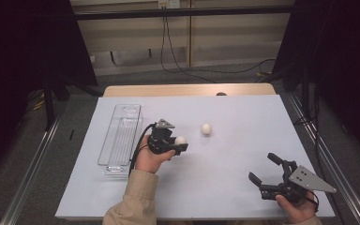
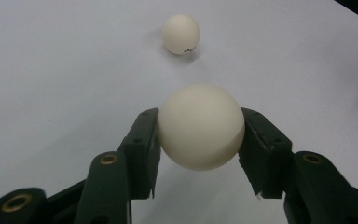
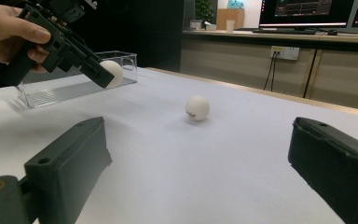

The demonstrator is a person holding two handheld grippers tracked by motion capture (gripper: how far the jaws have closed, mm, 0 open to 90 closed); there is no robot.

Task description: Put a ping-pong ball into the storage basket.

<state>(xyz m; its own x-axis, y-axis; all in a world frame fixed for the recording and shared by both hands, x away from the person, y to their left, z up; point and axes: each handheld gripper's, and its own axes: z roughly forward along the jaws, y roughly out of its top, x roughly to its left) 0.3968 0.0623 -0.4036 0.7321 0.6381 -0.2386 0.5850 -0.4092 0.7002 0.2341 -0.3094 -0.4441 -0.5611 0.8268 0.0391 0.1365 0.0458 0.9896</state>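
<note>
Gripping the ball [image 2: 200, 126] across its widest part, my left claw [image 1: 177, 143] held it clamped just above the bench [image 1: 243, 187], near the clear tray [image 1: 120, 136]. It seemed light, smooth, thin-shelled: gentle pressure only. My right claw [image 1: 264, 169] stood apart, empty; a second ball [image 1: 206, 129] lay nearby.

We see a cream-white held ball [image 2: 200, 126] between the matte black jaws of the left gripper [image 1: 180, 143], whose screw holes carry brass-coloured rings. A second cream ball [image 1: 206, 129], marked with small dark print, lies on the plain white table sheet [image 1: 234, 173]. Our clear tray [image 1: 120, 136] shows a ribbed, colourless floor. The right gripper [image 1: 265, 168] is black with a pale grey plate. The sleeve [image 1: 131, 201] is tan; the table edge [image 1: 187, 89] is light wood.
</note>
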